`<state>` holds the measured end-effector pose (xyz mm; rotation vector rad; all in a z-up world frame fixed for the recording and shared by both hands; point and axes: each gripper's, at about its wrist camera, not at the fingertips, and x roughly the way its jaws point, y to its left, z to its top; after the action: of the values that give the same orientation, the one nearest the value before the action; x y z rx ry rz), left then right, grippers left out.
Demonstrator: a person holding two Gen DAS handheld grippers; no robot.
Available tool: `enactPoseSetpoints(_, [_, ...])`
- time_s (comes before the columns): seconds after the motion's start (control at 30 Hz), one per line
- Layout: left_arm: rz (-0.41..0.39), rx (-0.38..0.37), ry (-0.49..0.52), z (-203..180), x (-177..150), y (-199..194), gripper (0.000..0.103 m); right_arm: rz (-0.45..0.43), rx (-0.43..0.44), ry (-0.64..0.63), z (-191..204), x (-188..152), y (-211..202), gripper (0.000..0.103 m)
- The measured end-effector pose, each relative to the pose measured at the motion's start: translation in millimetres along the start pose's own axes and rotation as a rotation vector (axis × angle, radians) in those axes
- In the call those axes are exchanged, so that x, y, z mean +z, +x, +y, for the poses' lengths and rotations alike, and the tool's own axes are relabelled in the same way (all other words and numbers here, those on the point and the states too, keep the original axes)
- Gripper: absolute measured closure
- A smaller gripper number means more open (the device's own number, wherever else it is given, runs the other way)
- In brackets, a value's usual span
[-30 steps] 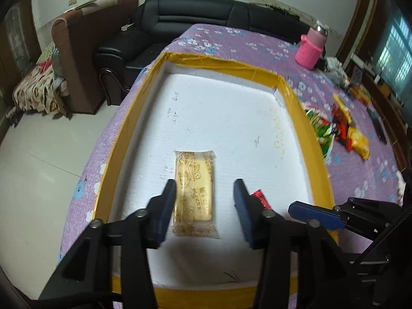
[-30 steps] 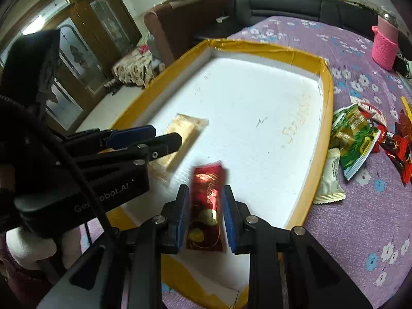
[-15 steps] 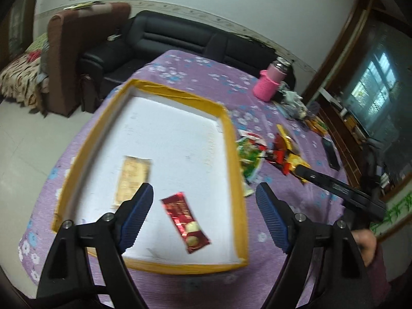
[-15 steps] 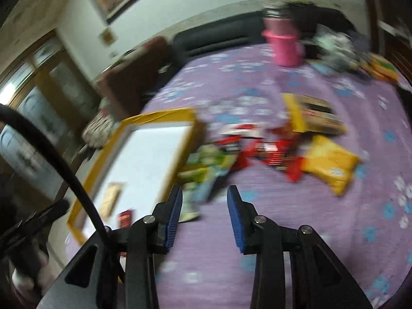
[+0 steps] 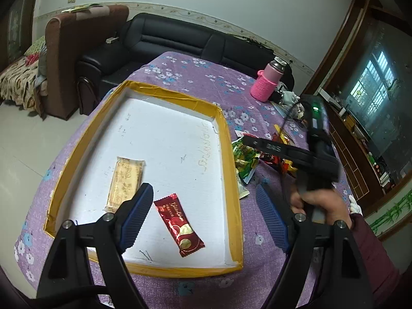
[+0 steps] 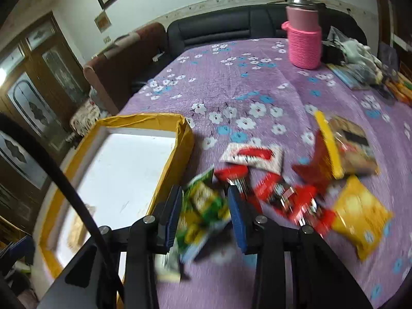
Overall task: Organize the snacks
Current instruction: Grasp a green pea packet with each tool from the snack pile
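A white tray with a yellow taped rim (image 5: 226, 139) lies on the purple flowered cloth. In it lie a tan biscuit pack (image 5: 126, 180) and a dark red snack bar (image 5: 179, 224). My left gripper (image 5: 206, 216) is wide open and empty above the tray's near end. My right gripper (image 6: 204, 219) is open, its blue fingers either side of a green and yellow snack bag (image 6: 203, 208) in the pile right of the tray (image 6: 184, 141). The pile also holds red packets (image 6: 283, 195), a white and red packet (image 6: 253, 155) and a yellow bag (image 6: 360, 216).
A pink bottle in a knitted sleeve (image 6: 305, 36) stands at the far side of the table. Clutter (image 6: 360, 59) lies beside it. A black sofa (image 5: 167, 43) and a brown armchair (image 5: 74, 51) stand beyond the table. The right gripper's body (image 5: 309, 154) shows in the left wrist view.
The right gripper let go of the red snack bar in the tray, swung right to the pile, and now straddles the green bag. The left gripper drew back and opened wider.
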<state>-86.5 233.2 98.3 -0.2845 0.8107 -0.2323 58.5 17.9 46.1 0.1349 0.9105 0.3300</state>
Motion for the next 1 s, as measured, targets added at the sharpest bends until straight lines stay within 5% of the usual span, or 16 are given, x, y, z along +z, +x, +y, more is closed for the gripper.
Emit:
enactPoseSetpoints(0.07, [0.004, 0.002, 0.001, -0.2, -1.1, 1.6, 0.022, 0.027, -0.007, -0.008, 1.9, 5.3, 15.5, 0.066])
enactPoseSetpoints(0.17, [0.003, 0.013, 0.017, -2.6, -2.5, 3.1, 0.022, 0.091, -0.005, -0.044, 5.3, 2.7, 27.6, 0.083])
enactPoseSetpoints(0.47, [0.022, 0.008, 0.08, -23.6, -7.5, 10.6, 0.021, 0.215, -0.012, -0.108, -7.2, -45.5, -13.5, 0.096])
enactPoseSetpoints(0.63, [0.03, -0.006, 0.097, -37.9, -9.6, 13.5, 0.021, 0.205, -0.149, -0.068, -36.5, -66.6, -44.7, 0.094])
enactPoseSetpoints(0.7, [0.034, -0.008, 0.112, -44.3, -11.1, 13.4, 0.021, 0.171, -0.129, -0.03, -46.6, -69.7, -56.9, 0.091])
enactPoseSetpoints(0.83, [0.04, -0.005, 0.155, -57.3, -15.7, 12.0, 0.021, 0.104, -0.073, 0.061, -60.2, -69.1, -64.9, 0.061])
enactPoseSetpoints(1.0, [0.045, -0.003, 0.206, -71.9, -19.0, 12.6, 0.022, 0.075, -0.076, 0.101, -59.4, -56.8, -46.0, 0.06])
